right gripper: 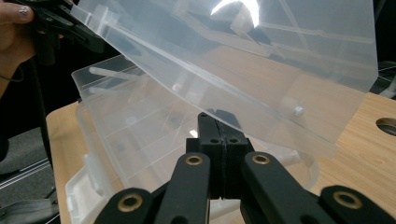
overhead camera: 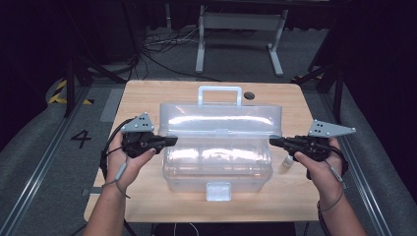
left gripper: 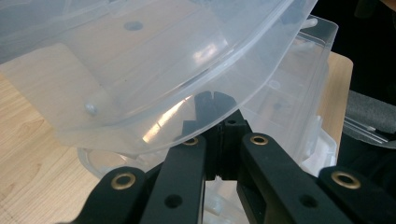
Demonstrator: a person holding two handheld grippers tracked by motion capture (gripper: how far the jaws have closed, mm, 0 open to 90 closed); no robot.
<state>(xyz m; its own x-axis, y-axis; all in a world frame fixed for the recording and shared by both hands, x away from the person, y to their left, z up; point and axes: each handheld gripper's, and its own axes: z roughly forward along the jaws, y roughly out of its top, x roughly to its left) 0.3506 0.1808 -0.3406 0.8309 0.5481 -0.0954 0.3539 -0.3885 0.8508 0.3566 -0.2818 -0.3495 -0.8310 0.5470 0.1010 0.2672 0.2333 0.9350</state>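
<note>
From the left: my left gripper sits at the left end of the clear plastic box, its jaws pinched together on the edge of the box's lid. In the left gripper view the lid's rim passes over my fingertips, and I read that as a grip on the rim, though the plastic blurs the exact contact. The box stands in the middle of the wooden table, its latch tab on the side toward me. The lid is raised and tilted back, with the handle beyond it.

On the right end of the box, my right gripper mirrors the left one, jaws shut narrow at the lid's other edge; in the right gripper view the lid slopes up over the tips and the open box body lies under it. A small white bottle stands just beside the box's right end, below my right hand.

What I worry about: both grips are thin pinches on slick, flexing plastic. If one hand lifts or swings faster than the other, the lid will twist, and I judge that a rim could slide out of the jaws and the lid drop back onto the box. Pushing the lid too far back could tip the light box or drag it across the table. My right wrist, dropping, could knock the bottle over.
</note>
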